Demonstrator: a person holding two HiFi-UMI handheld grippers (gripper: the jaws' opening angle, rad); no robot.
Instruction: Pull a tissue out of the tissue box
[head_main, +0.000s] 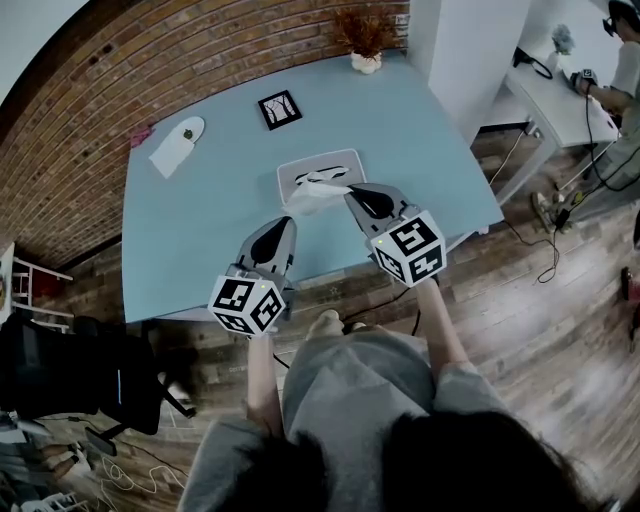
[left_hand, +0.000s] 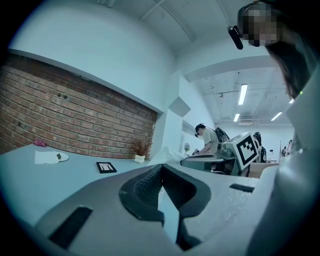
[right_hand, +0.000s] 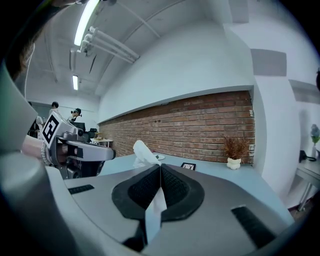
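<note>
While the right claw (head_main: 351, 191) pinches the tissue (head_main: 312, 198) over the tissue box (head_main: 345, 158) — the left claw (head_main: 286, 224) hangs closed, empty, nearby.

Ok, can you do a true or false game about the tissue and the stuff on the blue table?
1. The right gripper is pinching the tissue. True.
2. The tissue box sits on the floor. False: it sits on the blue table.
3. A small potted plant stands at the far end of the table, near the brick wall. True.
4. The picture frame lies on top of the tissue box. False: it lies flat on the table beyond the box, apart from it.
</note>
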